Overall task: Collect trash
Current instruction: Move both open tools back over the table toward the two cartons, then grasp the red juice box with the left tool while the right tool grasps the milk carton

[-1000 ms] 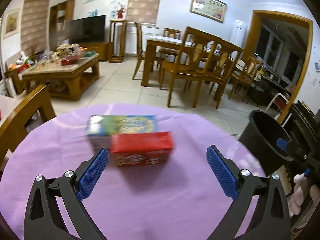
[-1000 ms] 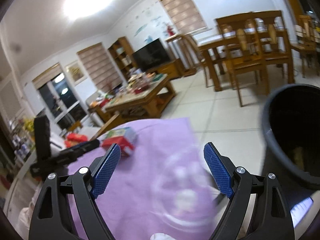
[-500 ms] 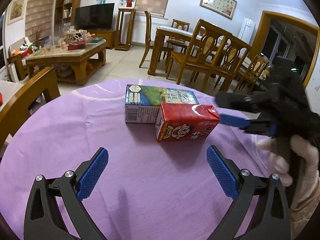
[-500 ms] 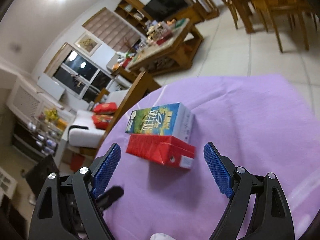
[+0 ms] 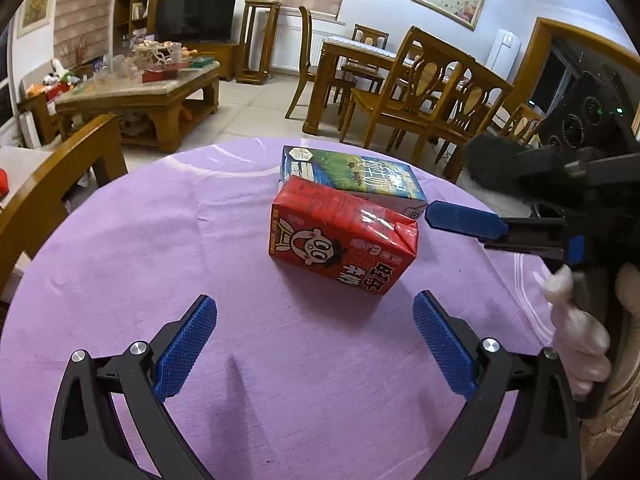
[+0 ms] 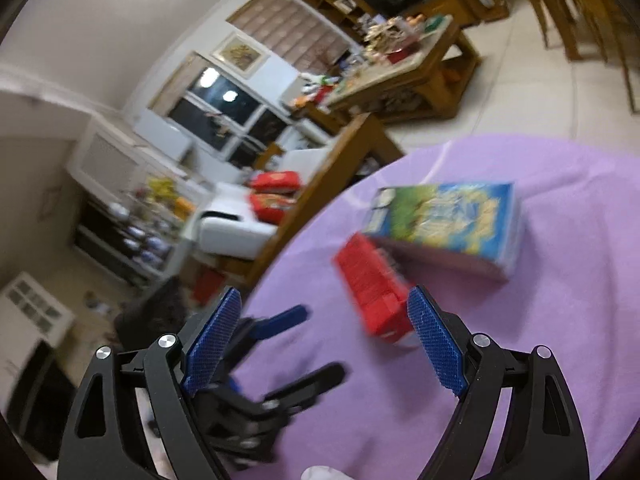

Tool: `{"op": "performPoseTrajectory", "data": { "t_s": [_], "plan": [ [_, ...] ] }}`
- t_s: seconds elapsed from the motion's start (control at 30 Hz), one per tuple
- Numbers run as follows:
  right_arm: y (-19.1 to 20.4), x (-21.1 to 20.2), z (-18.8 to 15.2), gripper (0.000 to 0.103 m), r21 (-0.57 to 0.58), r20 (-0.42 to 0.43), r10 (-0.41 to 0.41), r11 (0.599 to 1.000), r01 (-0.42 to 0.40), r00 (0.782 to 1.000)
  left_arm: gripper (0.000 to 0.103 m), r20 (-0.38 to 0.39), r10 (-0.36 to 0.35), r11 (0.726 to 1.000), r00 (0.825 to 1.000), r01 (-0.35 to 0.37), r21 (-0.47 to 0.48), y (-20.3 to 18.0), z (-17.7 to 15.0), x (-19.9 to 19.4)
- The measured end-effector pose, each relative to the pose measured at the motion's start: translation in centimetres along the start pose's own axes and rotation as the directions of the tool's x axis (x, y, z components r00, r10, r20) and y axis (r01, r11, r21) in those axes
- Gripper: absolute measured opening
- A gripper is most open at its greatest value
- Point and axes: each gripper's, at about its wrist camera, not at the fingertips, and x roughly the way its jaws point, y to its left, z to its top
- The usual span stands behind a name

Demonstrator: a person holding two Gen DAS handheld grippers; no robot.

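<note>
A red drink carton lies on the purple tablecloth, touching a blue-green carton behind it. My left gripper is open and empty, just short of the red carton. My right gripper is open and empty; it reaches in from the right in the left wrist view, one blue finger close to the red carton's right end. In the blurred right wrist view the red carton sits by my right fingertip, the blue-green carton beyond, and the left gripper low left.
A wooden chair back stands at the table's left edge. Beyond are a coffee table with clutter, a dining table with chairs and a TV. A gloved hand holds the right gripper.
The right gripper swung away from the black bin, over the table, and closed in on the red carton's right end. The left gripper moved nearer the cartons. Both stayed open.
</note>
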Motion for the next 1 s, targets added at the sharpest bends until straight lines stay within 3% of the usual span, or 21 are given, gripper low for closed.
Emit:
{"op": "performPoseTrajectory", "data": {
  "t_s": [0.1, 0.17, 0.27, 0.33, 0.43, 0.5, 0.53, 0.6, 0.7, 0.77, 0.93, 1.0],
  "plan": [
    [-1.0, 0.9, -0.1, 0.084, 0.032, -0.022, 0.016, 0.999, -0.015, 1.000, 0.098, -0.010, 0.008, 1.000, 1.000, -0.008, 0.018, -0.5, -0.1, 0.3],
    [-1.5, 2.2, -0.6, 0.084, 0.099, -0.056, 0.122, 0.988, -0.116, 0.991, 0.098, -0.014, 0.010, 1.000, 1.000, -0.010, 0.024, -0.6, -0.2, 0.4],
    [-1.4, 3.2, -1.3, 0.085, 0.140, -0.103, 0.268, 0.957, -0.252, 0.958, 0.098, -0.016, 0.017, 1.000, 1.000, -0.017, 0.024, -0.4, -0.3, 0.4],
    [-0.7, 3.2, -0.9, 0.085, 0.129, -0.109, 0.296, 0.951, -0.282, 0.949, 0.098, -0.010, 0.029, 0.999, 1.000, -0.029, 0.014, -0.2, -0.3, 0.3],
    [-0.4, 0.6, 0.2, 0.084, 0.036, -0.027, 0.167, 0.985, -0.166, 0.986, 0.098, 0.016, 0.055, 0.998, 0.998, -0.055, -0.014, 0.3, -0.1, 0.1],
    [-0.2, -0.6, 1.1, 0.084, -0.030, 0.042, 0.049, 0.998, -0.048, 0.998, 0.098, 0.032, 0.068, 0.997, 0.997, -0.067, -0.033, 0.5, 0.1, 0.0],
    [-0.2, -1.3, 1.5, 0.084, -0.071, 0.082, -0.044, 0.996, 0.050, 0.996, 0.098, 0.039, 0.068, 0.997, 0.997, -0.066, -0.042, 0.6, 0.3, 0.0],
    [-0.1, -1.8, 2.0, 0.087, -0.153, 0.133, -0.198, 0.964, 0.218, 0.971, 0.098, 0.046, 0.046, 0.998, 0.998, -0.044, -0.050, 0.3, 0.5, 0.3],
    [-0.6, -1.3, 2.3, 0.090, -0.262, 0.130, -0.329, 0.898, 0.352, 0.935, 0.098, 0.055, 0.053, 0.998, 0.997, -0.052, -0.023, -0.8, 0.9, 0.8],
    [-0.7, -0.4, 2.2, 0.090, -0.347, 0.102, -0.389, 0.849, 0.399, 0.916, 0.098, 0.064, 0.075, 0.997, 0.995, -0.075, -0.005, -1.6, 1.2, 1.2],
    [-1.4, 0.6, 1.7, 0.096, -0.531, 0.077, -0.450, 0.737, 0.419, 0.890, 0.096, 0.030, 0.118, 0.993, 0.993, -0.118, 0.003, -1.9, 1.5, 2.7],
    [-1.7, 0.8, 2.0, 0.096, -0.548, 0.076, -0.439, 0.732, 0.405, 0.895, 0.081, 0.023, 0.100, 0.994, 0.995, -0.099, -0.045, -1.0, 1.5, 2.7]
  ]
}}
